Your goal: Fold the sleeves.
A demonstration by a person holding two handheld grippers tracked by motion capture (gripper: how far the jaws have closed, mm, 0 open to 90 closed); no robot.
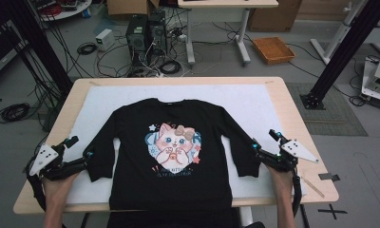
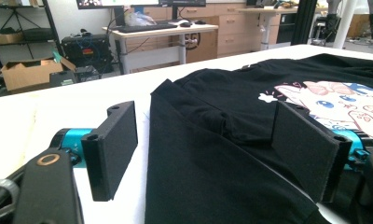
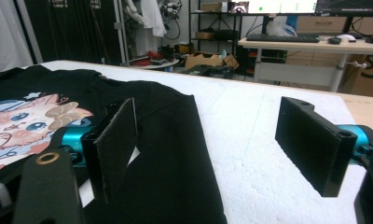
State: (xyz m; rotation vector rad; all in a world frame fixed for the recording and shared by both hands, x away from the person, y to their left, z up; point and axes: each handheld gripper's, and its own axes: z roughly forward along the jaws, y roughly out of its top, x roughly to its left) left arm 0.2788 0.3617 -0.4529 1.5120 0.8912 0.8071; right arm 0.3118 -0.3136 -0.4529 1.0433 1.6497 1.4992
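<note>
On the sweatshirt (image 1: 171, 156) in front of you, two short lines of pale lettering sit under the cat print (image 1: 175, 141), but in the high view they are too small and blurred for you to read. In the right gripper view you can make out a dark mark on the brown cardboard box (image 3: 366, 77) at the far right edge, cut off and not legible.

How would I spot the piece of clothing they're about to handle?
Look at the wooden table with the white mat on top. Spread flat on it lies a black sweatshirt, sleeves angled outward. Its chest carries a pink cartoon cat with a bow.
</note>
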